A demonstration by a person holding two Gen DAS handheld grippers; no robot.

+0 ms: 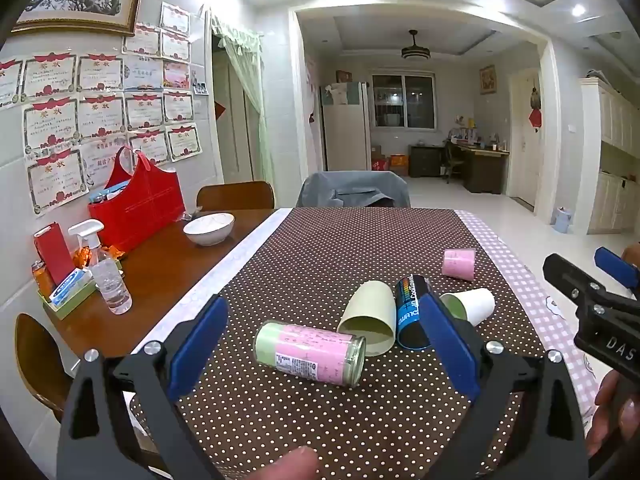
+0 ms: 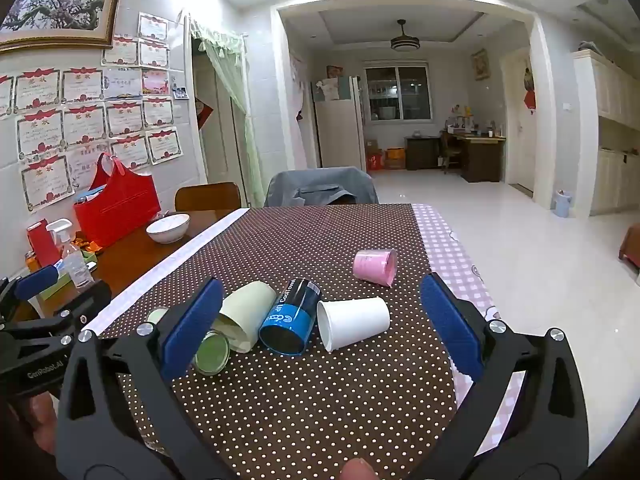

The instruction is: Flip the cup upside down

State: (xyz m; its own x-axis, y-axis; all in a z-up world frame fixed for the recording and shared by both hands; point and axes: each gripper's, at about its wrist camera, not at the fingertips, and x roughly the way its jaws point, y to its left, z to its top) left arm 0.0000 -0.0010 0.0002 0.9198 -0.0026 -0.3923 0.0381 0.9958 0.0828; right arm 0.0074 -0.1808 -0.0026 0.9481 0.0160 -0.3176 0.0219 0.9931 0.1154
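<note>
The cups you have to flip all lie on their sides in a cluster on the dotted cloth of the table (image 2: 328,400). Nearest your left side is the glass cup (image 1: 310,354) with the pink and green wrap, its long axis running left to right across the left wrist view, mouth toward the right. Behind it the pale green cup (image 1: 370,318) opens toward you, touching the blue cup (image 2: 290,318), which also opens toward you. The white paper cup (image 2: 352,328) lies just beside the blue one with its mouth toward it, axis crosswise. The pink cup (image 2: 375,266) sits apart, further back and to the right.

Your left gripper (image 1: 320,340) has its fingers spread wide and empty, and the glass cup lies right between them, so my judgement is that this hand is the better placed for it. Your right gripper (image 2: 320,324) is likewise spread wide and empty, looking straight over the blue and white cups.

None of the cups is mouth-down yet. To take the glass cup you would probably close across its width, not along its length, then lift and turn the wrist. Expect the smooth round glass to roll if nudged.
</note>
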